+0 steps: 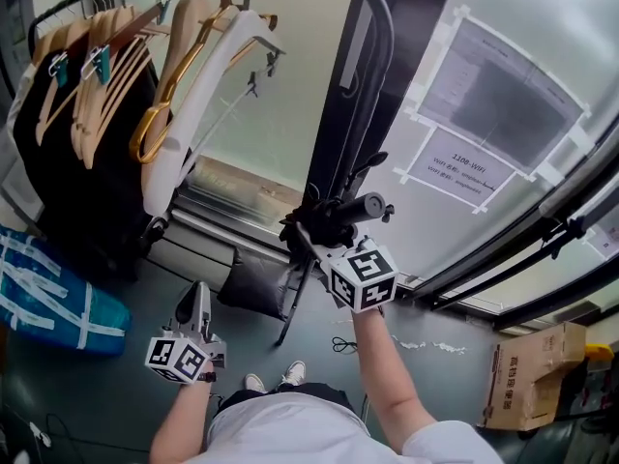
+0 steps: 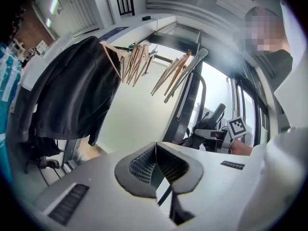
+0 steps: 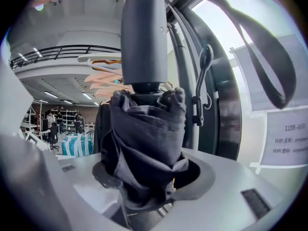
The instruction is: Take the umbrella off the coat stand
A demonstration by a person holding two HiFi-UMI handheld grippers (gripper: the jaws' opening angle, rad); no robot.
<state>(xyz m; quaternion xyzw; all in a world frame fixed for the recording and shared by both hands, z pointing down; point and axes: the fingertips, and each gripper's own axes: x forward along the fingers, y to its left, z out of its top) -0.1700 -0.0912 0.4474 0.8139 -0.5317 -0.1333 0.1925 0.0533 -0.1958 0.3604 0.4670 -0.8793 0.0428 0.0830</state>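
My right gripper (image 1: 317, 232) is shut on a folded black umbrella (image 1: 334, 217), gripping its bunched fabric. The umbrella's grey handle (image 1: 368, 206) points right, close to the black coat stand pole (image 1: 375, 37). In the right gripper view the fabric (image 3: 144, 143) fills the jaws of the right gripper (image 3: 149, 177), with the handle (image 3: 143, 37) standing up and its wrist strap (image 3: 269, 57) looping at the right. A stand hook (image 3: 202, 76) sits just behind. My left gripper (image 1: 197, 305) hangs low at the left, shut and empty. In the left gripper view the left gripper (image 2: 155, 163) faces the umbrella (image 2: 211, 123), which is far off.
A clothes rail with wooden hangers (image 1: 106, 56) and a black coat (image 1: 58, 162) stands at the left. A blue-and-white bag (image 1: 48, 293) and a grey bag (image 1: 253, 283) lie on the floor. A cardboard box (image 1: 527, 375) sits at the right. Glass with paper notices (image 1: 462, 167) is ahead.
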